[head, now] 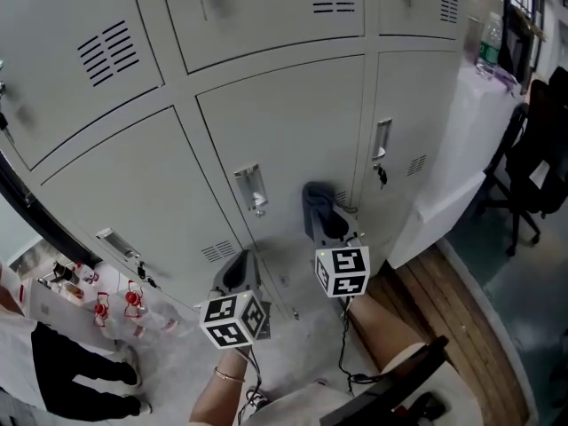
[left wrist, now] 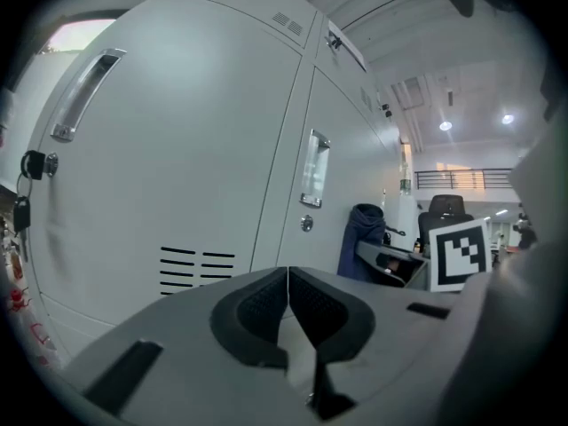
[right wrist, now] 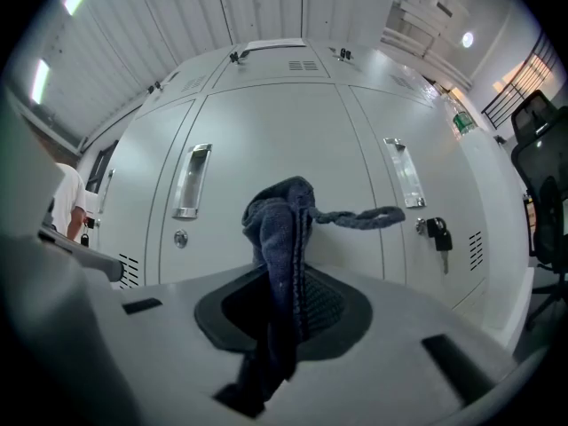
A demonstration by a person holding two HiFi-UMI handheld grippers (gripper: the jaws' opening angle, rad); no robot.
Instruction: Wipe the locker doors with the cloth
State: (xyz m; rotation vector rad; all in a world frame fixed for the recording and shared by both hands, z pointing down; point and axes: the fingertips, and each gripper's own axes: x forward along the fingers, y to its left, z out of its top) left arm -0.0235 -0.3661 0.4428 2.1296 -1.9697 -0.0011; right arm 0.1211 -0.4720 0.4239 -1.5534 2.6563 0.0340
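Right gripper view: right claw [right wrist: 282, 284] clamped on the cloth [right wrist: 277, 224], bunched beyond its tips; left claw [left wrist: 287, 302] closed, empty.

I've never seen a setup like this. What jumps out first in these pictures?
The dark blue cloth, pinched in the jaws of the right gripper and bunched up in front of the grey locker doors. Next, the left gripper beside it, jaws together and empty. A black key hangs from the lock of the door to the right.

Blk office chair [head: 532, 162] at rt, wood-plank floor strip [head: 448, 304] nr it; ceiling lights [left wrist: 445, 125] on.
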